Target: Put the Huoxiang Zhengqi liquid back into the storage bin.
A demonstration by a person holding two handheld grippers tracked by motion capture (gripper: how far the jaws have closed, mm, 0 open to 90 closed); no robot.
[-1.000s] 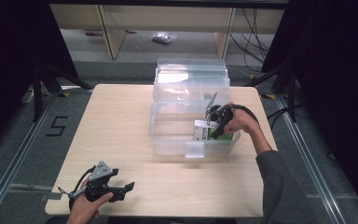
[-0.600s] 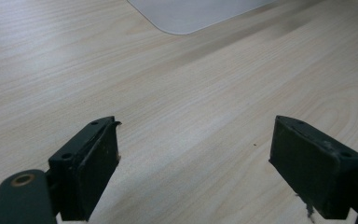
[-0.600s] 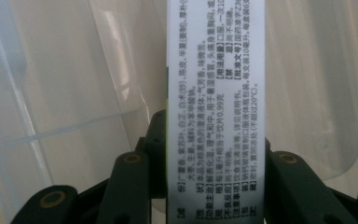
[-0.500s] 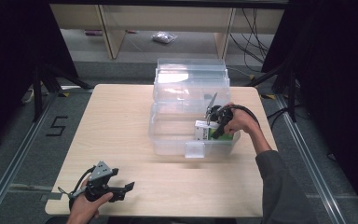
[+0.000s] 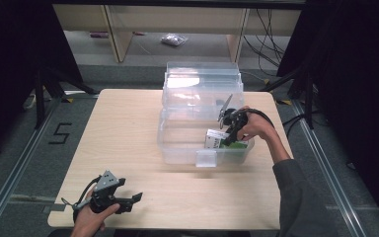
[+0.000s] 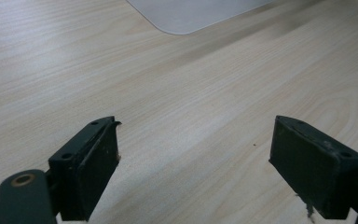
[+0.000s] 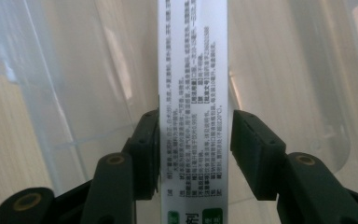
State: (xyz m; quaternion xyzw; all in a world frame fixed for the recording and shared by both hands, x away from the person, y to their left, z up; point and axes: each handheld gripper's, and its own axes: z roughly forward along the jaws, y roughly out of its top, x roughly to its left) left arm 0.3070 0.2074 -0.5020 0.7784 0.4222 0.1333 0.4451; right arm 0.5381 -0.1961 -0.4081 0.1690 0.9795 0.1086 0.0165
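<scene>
The white box (image 7: 192,93) runs lengthwise straight away from the right gripper (image 7: 193,149), narrow face up, its long axis in line with the jaws. It's a slim carton with rows of small black print and green marks at the near end; from the high view it sits inside the clear plastic bin (image 5: 177,148), at the front right corner, white on top with green below. The jaws have just been opening: the left pad sits against the carton's side, the right pad stands a sliver clear, so the grip is off. The right hand (image 5: 256,126) reaches over the bin's rim, forearm angling in from the lower right. The left gripper (image 5: 128,200) lies low at the table (image 5: 128,123) near edge, jaws wide, nothing between them.
</scene>
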